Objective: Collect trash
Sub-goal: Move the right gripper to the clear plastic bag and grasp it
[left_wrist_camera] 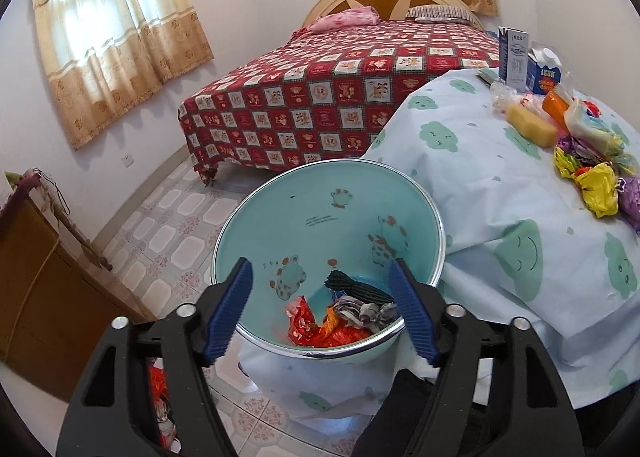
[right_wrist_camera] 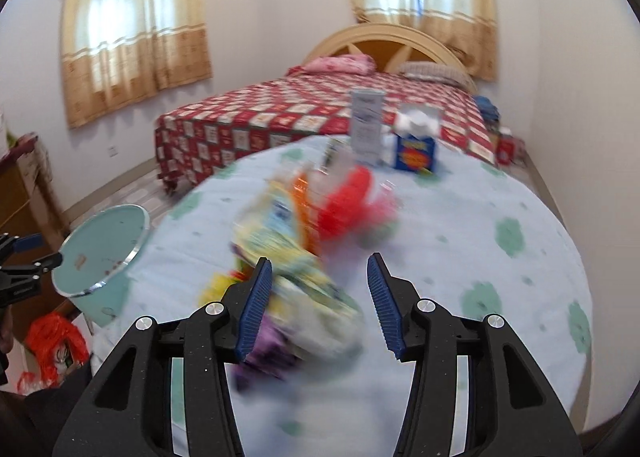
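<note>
A bedroom table (right_wrist_camera: 460, 257) under a cloud-print cloth carries a blurred heap of wrappers (right_wrist_camera: 304, 257), just ahead of the right gripper (right_wrist_camera: 320, 297), whose jaws are spread and empty. The left gripper (left_wrist_camera: 320, 309), also spread, hangs over the bin (left_wrist_camera: 320, 217) beside the table.

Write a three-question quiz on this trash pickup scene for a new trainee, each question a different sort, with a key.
1. True or false: the teal bin already has wrappers in it.
2. Multiple choice: the left gripper is
A. shut on a wrapper
B. open, with the bin's rim between its fingers
C. resting on the bed
3. Fill in: the right gripper is open over a pile of wrappers on the ____.

Key
1. True: red wrappers and other scraps lie at the bottom.
2. B
3. Table, the one under the pale cloth with green clouds.
</note>
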